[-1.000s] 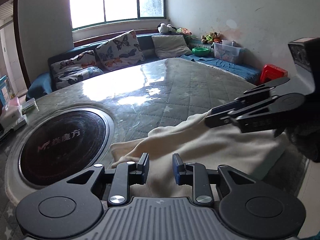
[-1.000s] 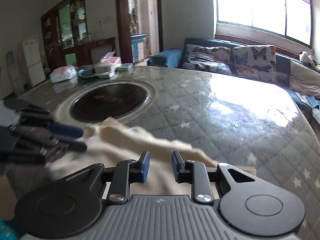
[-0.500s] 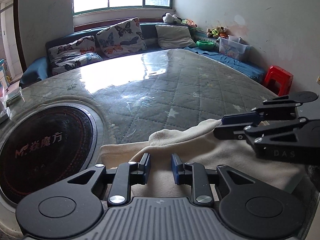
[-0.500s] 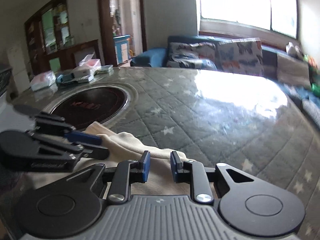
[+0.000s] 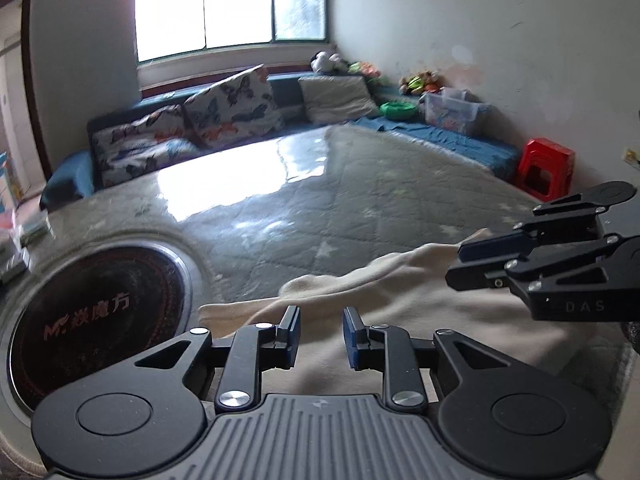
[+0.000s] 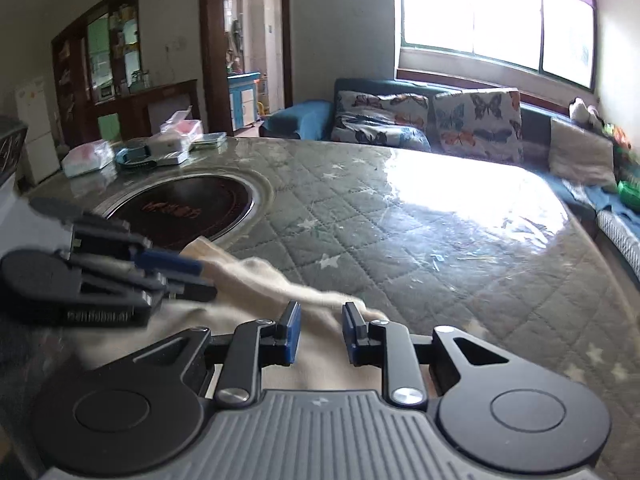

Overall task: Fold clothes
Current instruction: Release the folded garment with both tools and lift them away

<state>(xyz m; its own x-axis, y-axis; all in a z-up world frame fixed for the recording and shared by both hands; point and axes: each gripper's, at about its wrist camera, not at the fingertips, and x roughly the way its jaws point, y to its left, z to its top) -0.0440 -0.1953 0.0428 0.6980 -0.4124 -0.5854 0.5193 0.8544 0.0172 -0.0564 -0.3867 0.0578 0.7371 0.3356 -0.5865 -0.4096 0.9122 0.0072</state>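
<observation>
Cloth: I see the cream, soft knit garment [image 5: 400, 304] lying rumpled at the near edge of the quilted grey-green table cover with star print [image 5: 360, 208], just beside the round black glass hotplate with red lettering [image 5: 92, 312].
Left gripper: my left gripper [image 5: 318, 334] has its blue-padded fingers [image 5: 352, 336] apart with a clear gap; cream fabric shows below and between them, but I cannot tell whether they touch it.
Right gripper: my right gripper [image 6: 318, 332] is likewise spread, hovering over the garment's right end; contact unclear.
Left view only: it shows the right gripper from the side [image 5: 472, 264], fingers stacked one above the other with a narrow gap and tips at the garment's raised fold. Also a red plastic stool [image 5: 546, 168] by the wall and soft toys [image 5: 420, 80] on the blue bench.
Right view only: it shows the left gripper [image 6: 196, 276], blurred, tips at the garment's far corner. Also a doorway [image 6: 248, 52], a dark wood cabinet [image 6: 100, 60] and a white fridge [image 6: 36, 128].
Containers: a clear plastic storage box [image 5: 452, 110] on the bench holds mixed coloured items, too small to tell. A green bowl [image 5: 396, 109] sits beside it; contents not discernible. Wrapped tissue packs [image 6: 90, 158] and flat boxes [image 6: 168, 148] rest at the table's far left.
Both views: butterfly-print cushions [image 5: 232, 108] against the blue sofa under the window [image 5: 228, 4].
</observation>
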